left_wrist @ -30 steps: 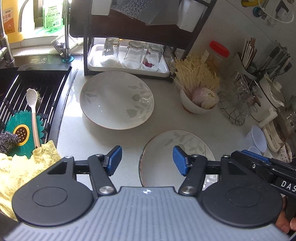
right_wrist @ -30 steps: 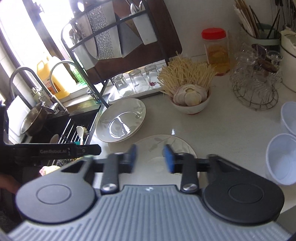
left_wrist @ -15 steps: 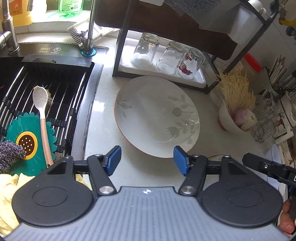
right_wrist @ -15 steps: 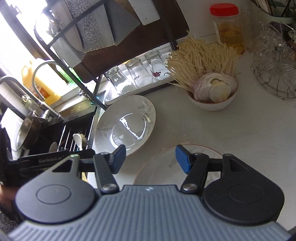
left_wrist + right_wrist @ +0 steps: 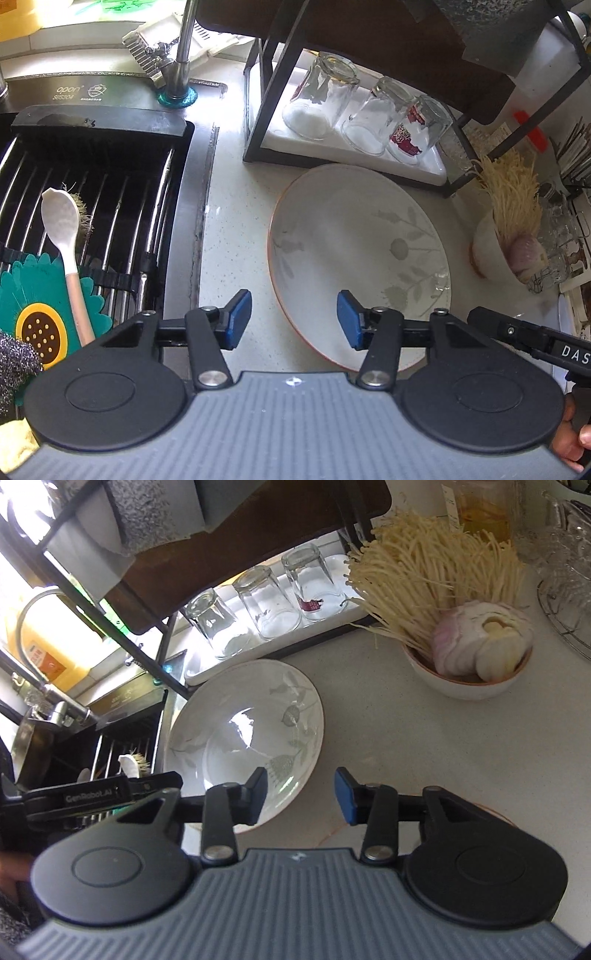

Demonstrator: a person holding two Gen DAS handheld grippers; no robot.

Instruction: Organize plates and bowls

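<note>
A large white plate with a grey leaf pattern point(image 5: 354, 251) lies flat on the counter beside the sink; it also shows in the right wrist view point(image 5: 243, 738). My left gripper point(image 5: 293, 321) is open and empty, its jaws at the plate's near left rim. My right gripper point(image 5: 299, 797) is open and empty, just past the plate's near right edge. A second plate point(image 5: 491, 814) is mostly hidden under the right gripper. A white bowl point(image 5: 469, 679) holds enoki mushrooms and garlic.
A black rack point(image 5: 266, 110) holds three upturned glasses point(image 5: 321, 99) on a white tray behind the plate. The sink point(image 5: 92, 206) at left holds a drain rack, a spoon point(image 5: 66, 240) and a flower mat. A wire basket of glassware point(image 5: 565, 572) stands far right.
Both grippers have moved forward and left toward the large plate. The second plate has dropped out of the left wrist view and is nearly covered in the right. The right gripper opened from nearly shut.
</note>
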